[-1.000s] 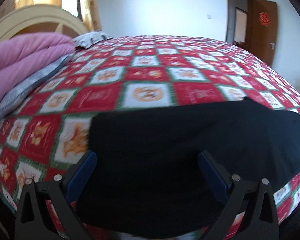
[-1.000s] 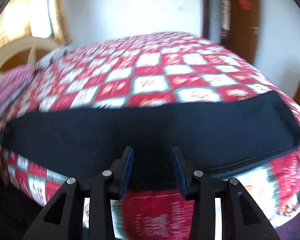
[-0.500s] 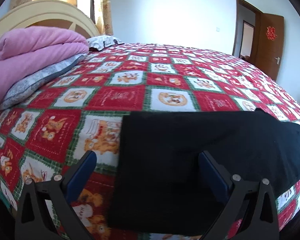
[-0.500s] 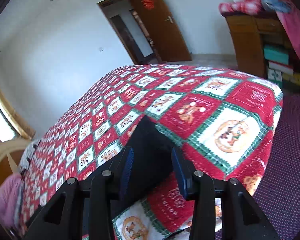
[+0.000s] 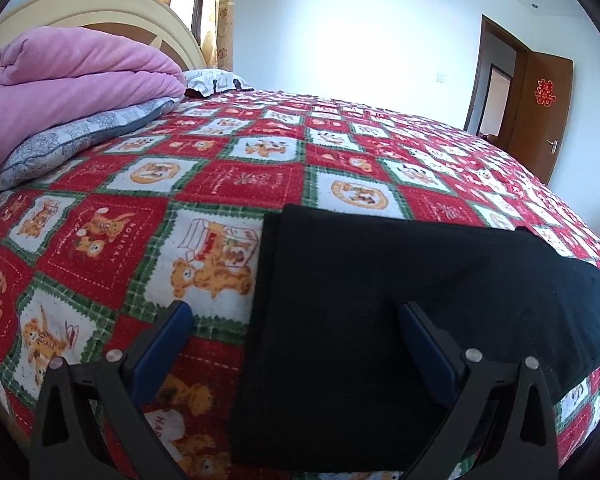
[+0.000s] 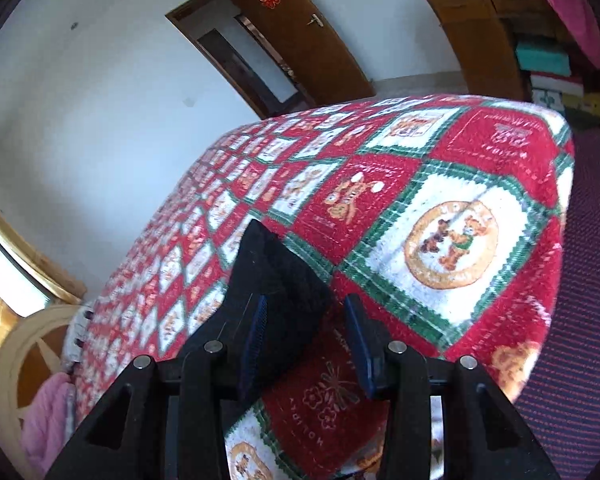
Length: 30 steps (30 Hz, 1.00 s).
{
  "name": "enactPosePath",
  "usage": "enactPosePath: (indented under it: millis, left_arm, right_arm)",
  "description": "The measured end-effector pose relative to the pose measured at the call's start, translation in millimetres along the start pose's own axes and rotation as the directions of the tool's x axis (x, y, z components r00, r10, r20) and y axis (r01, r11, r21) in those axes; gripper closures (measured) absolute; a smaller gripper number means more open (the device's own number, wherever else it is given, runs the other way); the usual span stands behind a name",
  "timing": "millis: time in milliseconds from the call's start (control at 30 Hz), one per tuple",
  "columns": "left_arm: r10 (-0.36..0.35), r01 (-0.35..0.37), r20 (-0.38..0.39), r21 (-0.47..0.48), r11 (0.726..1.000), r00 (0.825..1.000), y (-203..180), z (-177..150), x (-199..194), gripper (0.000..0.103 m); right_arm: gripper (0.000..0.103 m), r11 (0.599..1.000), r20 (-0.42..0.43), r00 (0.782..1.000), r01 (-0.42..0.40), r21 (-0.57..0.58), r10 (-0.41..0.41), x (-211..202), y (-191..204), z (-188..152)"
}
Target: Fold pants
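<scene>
- Pants [image 5: 400, 300]: one black pair is lying flat along the near edge of the bed, its straight left end sitting just right of a teddy-bear square; in the right wrist view the other end [image 6: 276, 276] is showing as a dark pointed corner.
- One bedspread [image 5: 236, 176] in red, white and green checks is covering the whole bed.
- Left gripper [image 5: 296, 316] is hanging over the left end of the pants with its two blue-padded fingers [image 5: 168, 340] standing wide apart; the left finger is sitting over bare bedspread, the right one over the black cloth, and nothing is being pinched between them.
- Right gripper [image 6: 304, 316] is pointing at the far corner of the pants with its view tilted; its two fingers are standing partly apart, the corner of cloth is lying between them beside the left pad, and no pad is pressing on it.
- One folded pink quilt [image 5: 68, 84] is resting on one grey patterned pillow [image 5: 84, 136] at the head of the bed.
- One brown door [image 5: 548, 108] is standing open, carrying one red paper ornament.
- One wooden shelf [image 6: 496, 28] is holding stacked textiles beyond the foot of the bed.
</scene>
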<state>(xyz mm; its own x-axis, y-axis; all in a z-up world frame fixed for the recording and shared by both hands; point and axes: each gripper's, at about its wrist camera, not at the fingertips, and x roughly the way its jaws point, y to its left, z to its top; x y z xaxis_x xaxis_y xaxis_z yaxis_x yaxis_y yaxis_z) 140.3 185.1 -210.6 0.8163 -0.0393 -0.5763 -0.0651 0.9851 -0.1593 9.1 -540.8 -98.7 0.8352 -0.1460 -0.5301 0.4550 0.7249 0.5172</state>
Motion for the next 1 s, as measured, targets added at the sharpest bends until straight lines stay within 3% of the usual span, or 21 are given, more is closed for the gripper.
enactPosePath:
  millis: [233,500,533,600,633,800,1000]
  left_arm:
    - [0.002,-0.001,0.005,-0.003,1.000,1.000,1.8,-1.0,-0.4,0.000]
    - [-0.001,0.001,0.015,-0.005,1.000,1.000,1.9,-1.4,0.1,0.000]
    - [-0.002,0.002,0.016,-0.005,1.000,1.000,2.1,-1.4,0.2,0.000]
    - [-0.001,0.001,0.016,-0.005,1.000,1.000,2.0,-1.7,0.1,0.000]
    - [-0.002,0.002,0.017,-0.006,1.000,1.000,2.2,-1.4,0.5,0.000]
    - [-0.001,0.001,0.016,-0.006,1.000,1.000,2.3,-2.0,0.0,0.000]
    - [-0.002,0.002,0.016,-0.006,1.000,1.000,2.7,-2.2,0.1,0.000]
  right_arm:
    - [0.061,0.995,-0.021,0.994,-0.103,-0.007,0.103,8.4,-0.1,0.1]
    - [0.062,0.994,-0.017,0.995,-0.101,-0.047,0.101,14.2,0.6,-2.7]
    - [0.063,0.994,-0.012,0.995,-0.099,-0.052,0.099,14.4,1.8,-3.3]
    - [0.084,0.994,-0.009,0.995,-0.096,-0.051,0.096,14.1,1.2,-2.9]
    - [0.090,0.994,-0.006,0.995,-0.098,-0.044,0.098,13.6,-0.4,-2.5]
    - [0.092,0.993,0.024,0.994,-0.109,-0.053,0.111,7.7,3.1,-2.9]
    - [0.092,0.968,0.106,0.989,-0.076,-0.237,0.104,-14.6,49.1,-11.4]
